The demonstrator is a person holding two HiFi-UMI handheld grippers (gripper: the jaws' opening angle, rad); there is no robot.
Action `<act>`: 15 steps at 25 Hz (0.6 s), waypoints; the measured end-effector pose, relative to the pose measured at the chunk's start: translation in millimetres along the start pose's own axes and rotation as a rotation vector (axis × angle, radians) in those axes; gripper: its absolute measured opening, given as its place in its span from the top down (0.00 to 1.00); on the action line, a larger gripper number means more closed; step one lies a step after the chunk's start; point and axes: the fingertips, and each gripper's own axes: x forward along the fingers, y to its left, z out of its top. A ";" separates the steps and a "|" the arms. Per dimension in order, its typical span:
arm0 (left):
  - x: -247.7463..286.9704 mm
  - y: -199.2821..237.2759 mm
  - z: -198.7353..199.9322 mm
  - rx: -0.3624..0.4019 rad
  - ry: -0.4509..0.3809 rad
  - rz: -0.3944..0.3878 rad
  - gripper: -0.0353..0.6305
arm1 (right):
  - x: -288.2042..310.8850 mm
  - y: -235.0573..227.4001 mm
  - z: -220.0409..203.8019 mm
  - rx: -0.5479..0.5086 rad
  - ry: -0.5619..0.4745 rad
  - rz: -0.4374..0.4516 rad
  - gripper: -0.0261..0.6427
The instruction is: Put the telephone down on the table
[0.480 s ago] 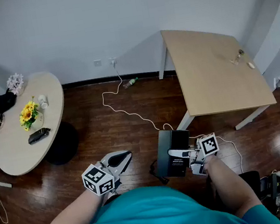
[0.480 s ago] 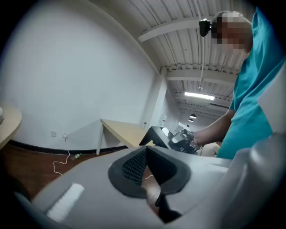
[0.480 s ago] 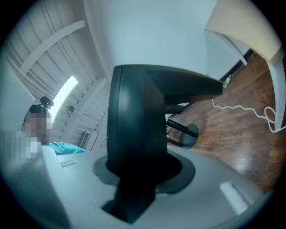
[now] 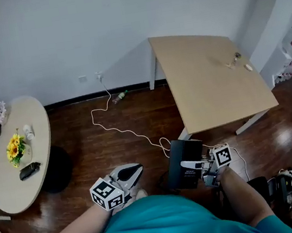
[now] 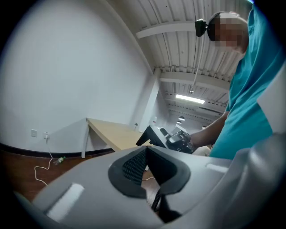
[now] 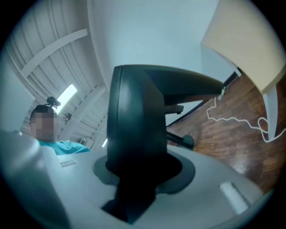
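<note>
Light: soft, even, fairly bright | Source: ceiling strip lamp (image 5: pixel 192 96), upper right, left gripper view | Glare: sheen on wood floor (image 4: pixel 281 138), lower right | Edges: fisheye bending, dark corners

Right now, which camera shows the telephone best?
The head view: the whole black telephone shows, held by the right gripper over the floor, near the table. The right gripper view shows only its dark bulk between the jaws; the left gripper view shows it small and far.
</note>
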 end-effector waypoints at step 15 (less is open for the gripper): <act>111.8 48.4 63.3 0.078 -0.012 -0.154 0.94 | -52.1 -23.8 93.0 -0.033 -0.132 -0.076 0.72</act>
